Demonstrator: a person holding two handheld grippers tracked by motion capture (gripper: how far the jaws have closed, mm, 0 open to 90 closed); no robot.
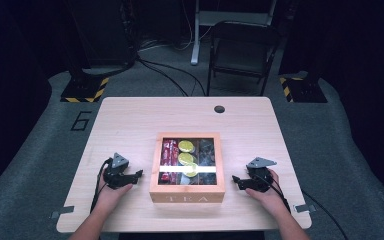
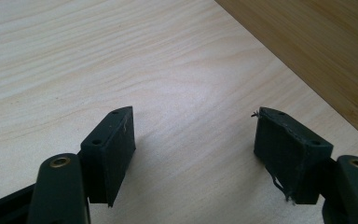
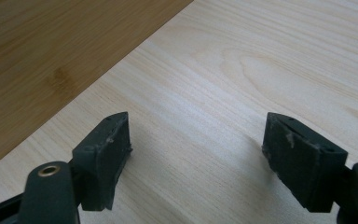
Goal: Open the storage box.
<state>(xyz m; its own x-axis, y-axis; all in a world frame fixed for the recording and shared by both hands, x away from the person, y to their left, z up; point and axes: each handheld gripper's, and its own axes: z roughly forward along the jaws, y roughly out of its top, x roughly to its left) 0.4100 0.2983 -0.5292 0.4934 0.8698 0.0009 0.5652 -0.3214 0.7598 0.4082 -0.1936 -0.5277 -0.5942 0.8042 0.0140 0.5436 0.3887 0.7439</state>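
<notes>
A square wooden tea box (image 1: pixel 187 195) marked TEA on its front stands at the table's middle, with a glass lid. Through the glass I see red packets (image 1: pixel 168 160), yellow-green round packets (image 1: pixel 186 159) and dark ones (image 1: pixel 207 152). My left gripper (image 1: pixel 139 174) rests on the table to the box's left, jaws wide apart and empty, pointing at the box. My right gripper (image 1: pixel 235 180) rests to the box's right, also open and empty. In the left gripper view the gripper (image 2: pixel 193 149) faces the box's side wall (image 2: pixel 317 51). In the right gripper view the gripper (image 3: pixel 196 154) faces the other wall (image 3: pixel 51 51).
The light wooden table (image 1: pixel 130 125) has a round cable hole (image 1: pixel 219 109) at the back. A folding chair (image 1: pixel 240 52) and a stand's leg (image 1: pixel 195 50) are on the floor behind. Yellow-black striped bases (image 1: pixel 85 90) sit at both far corners.
</notes>
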